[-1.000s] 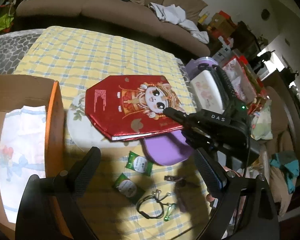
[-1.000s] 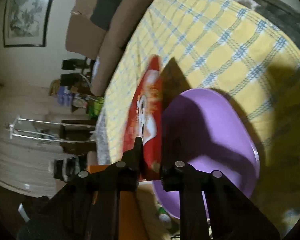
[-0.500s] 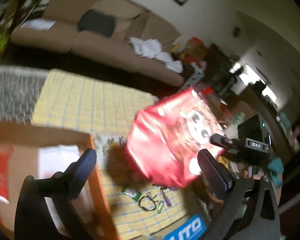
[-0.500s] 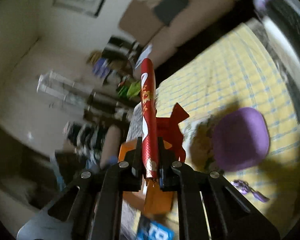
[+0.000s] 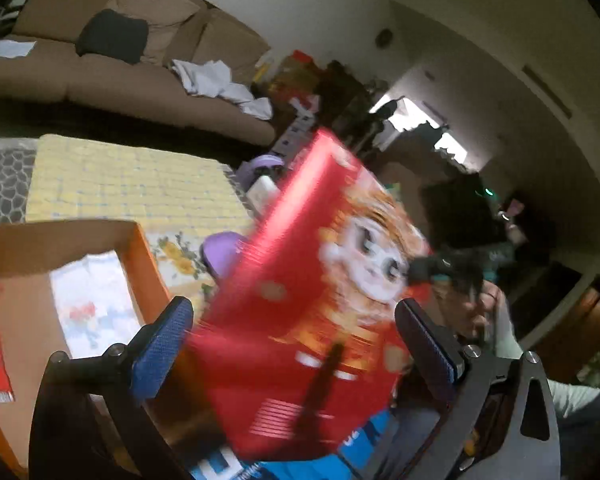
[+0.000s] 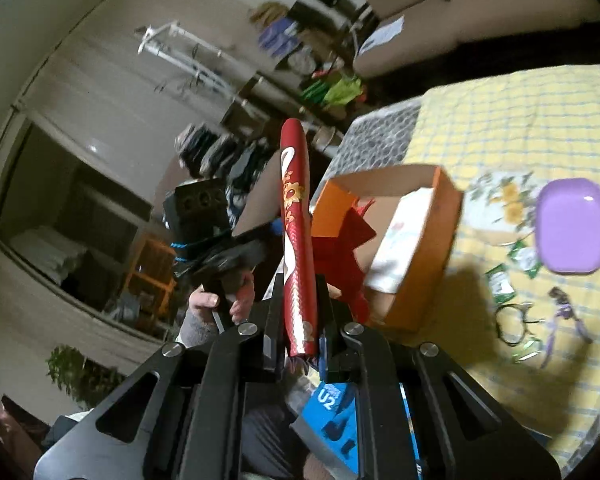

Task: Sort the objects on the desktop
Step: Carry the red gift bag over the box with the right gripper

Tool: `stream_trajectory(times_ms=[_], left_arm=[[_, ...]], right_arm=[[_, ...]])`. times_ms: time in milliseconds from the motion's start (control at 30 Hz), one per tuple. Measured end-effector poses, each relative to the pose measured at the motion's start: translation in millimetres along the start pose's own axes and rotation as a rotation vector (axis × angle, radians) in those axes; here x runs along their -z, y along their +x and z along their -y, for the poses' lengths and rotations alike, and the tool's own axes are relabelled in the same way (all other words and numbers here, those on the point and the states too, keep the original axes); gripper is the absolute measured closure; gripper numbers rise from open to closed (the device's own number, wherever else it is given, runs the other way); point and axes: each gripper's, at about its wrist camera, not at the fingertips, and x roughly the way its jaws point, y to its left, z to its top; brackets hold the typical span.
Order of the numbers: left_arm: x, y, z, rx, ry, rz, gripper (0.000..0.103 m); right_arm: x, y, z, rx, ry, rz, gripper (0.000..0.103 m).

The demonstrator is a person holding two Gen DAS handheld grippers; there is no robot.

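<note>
My right gripper (image 6: pixel 298 330) is shut on a flat red gift bag (image 6: pixel 296 240) with a cartoon girl's face, held edge-on in the air beside the orange cardboard box (image 6: pixel 427 248). In the left wrist view the red bag (image 5: pixel 319 300) hangs blurred between my open left gripper's (image 5: pixel 292 332) fingers, which do not touch it. The box (image 5: pixel 140 248) holds a white printed pack (image 5: pixel 88 304). A purple lid (image 6: pixel 571 230), green sachets (image 6: pixel 499 284), a black hair tie (image 6: pixel 513 324) and a purple clip (image 6: pixel 559 308) lie on the yellow checked cloth (image 6: pixel 519 120).
A blue printed box (image 6: pixel 331 400) lies at the table's near edge under my grippers. A brown sofa (image 5: pixel 100 60) stands beyond the table. Cluttered shelves and bags fill the room's sides. A floral white mat (image 6: pixel 495 200) lies beside the orange box.
My right gripper has lifted the red bag off the purple lid and the table and carried it up toward the orange box. My left gripper has risen and pulled back, staying open.
</note>
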Motion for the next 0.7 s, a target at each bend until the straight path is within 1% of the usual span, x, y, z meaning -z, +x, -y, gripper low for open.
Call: stream_trajectory(times_ms=[33,67,100,133,167,200,267,300,367,433,500,533,600,633,700], left_arm=[[3.8,-1.9,-1.0,-0.028,0.0,-0.008,0.007],[8.1,-2.8,-3.0,-0.044,-0.001,-0.024,0.016],[14.1,-5.1,-7.4,-0.056,-0.005,-0.036,0.041],[18.3,-7.1,-9.9,-0.073,-0.012,-0.036,0.047],[23.3,-10.0,-13.8,-0.105,-0.023,-0.03,0.048],[27.0,-13.2,-19.8,-0.127,-0.044,-0.02,0.049],[33.5,-20.3,-38.0,-0.169,-0.116,0.007,0.049],[36.9,-24.3,-49.2,-0.192,-0.149,0.023,0.049],[41.3,-29.2,-65.5,-0.219,-0.18,0.04,0.049],[45.0,-33.8,-83.5,-0.237,-0.236,0.061,0.049],[47.9,-37.1,-102.9,-0.273,-0.284,0.078,0.049],[50.2,-34.1,-107.4,-0.281,-0.299,0.081,0.049],[53.3,-30.5,-118.7,-0.294,-0.327,0.09,0.049],[56.0,-28.4,-127.9,-0.299,-0.353,0.092,0.049],[61.7,-23.4,-141.3,-0.286,-0.399,0.1,0.049]], right_arm=[[-5.6,8.8,-1.4,-0.007,0.002,-0.004,0.092],[-10.0,15.6,-3.3,-0.016,0.001,-0.006,0.092],[-13.5,21.8,-5.6,-0.019,-0.003,-0.004,0.092],[-17.7,29.6,-8.9,-0.01,-0.01,-0.008,0.092],[-22.6,37.7,-10.4,0.006,-0.018,-0.015,0.089],[-28.9,48.5,-9.8,0.024,-0.021,-0.024,0.089],[-40.3,72.7,-10.0,0.073,-0.025,-0.043,0.089],[-46.4,84.8,-9.5,0.104,-0.031,-0.051,0.087],[-61.3,114.1,-4.2,0.151,-0.02,-0.066,0.085],[-74.3,140.3,1.4,0.194,-0.021,-0.078,0.083],[-83.4,164.0,12.7,0.23,-0.007,-0.096,0.079],[-87.2,173.8,16.6,0.245,-0.019,-0.115,0.078],[-94.3,196.2,30.6,0.312,-0.023,-0.14,0.074],[-96.5,203.0,37.4,0.322,-0.018,-0.148,0.073],[-100.4,217.8,48.4,0.364,-0.022,-0.17,0.071]])
